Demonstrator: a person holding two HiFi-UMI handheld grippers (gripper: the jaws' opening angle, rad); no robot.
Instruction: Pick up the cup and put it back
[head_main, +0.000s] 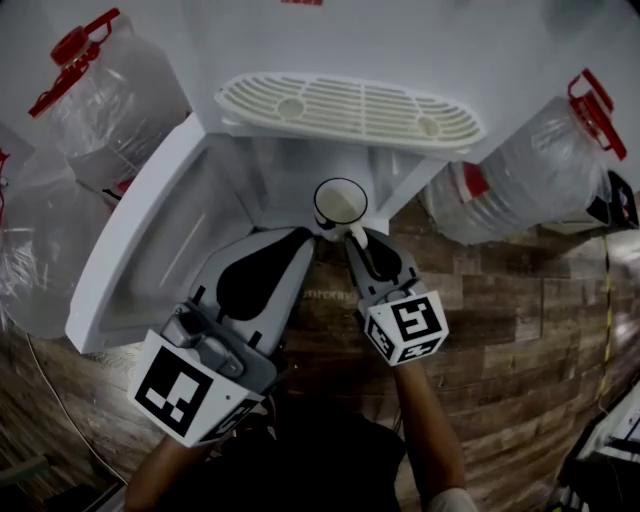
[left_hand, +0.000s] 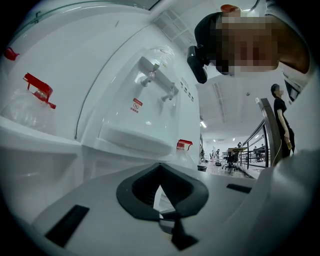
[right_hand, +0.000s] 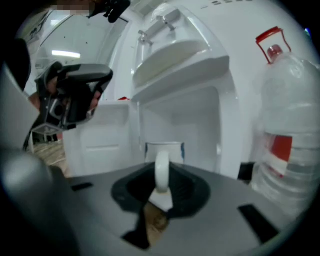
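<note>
Right gripper has its jaws clamped on the handle of the white ceramic cup; it should lower level, gently. Left gripper jaws together, empty.

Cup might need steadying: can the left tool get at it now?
Probably yes: the left tool lies beside the cup with nothing between, and the right tool grips only the handle. The left jaws must open first.

White cup at the dispenser opening, handle gripped by right tool, left tool alongside
</note>
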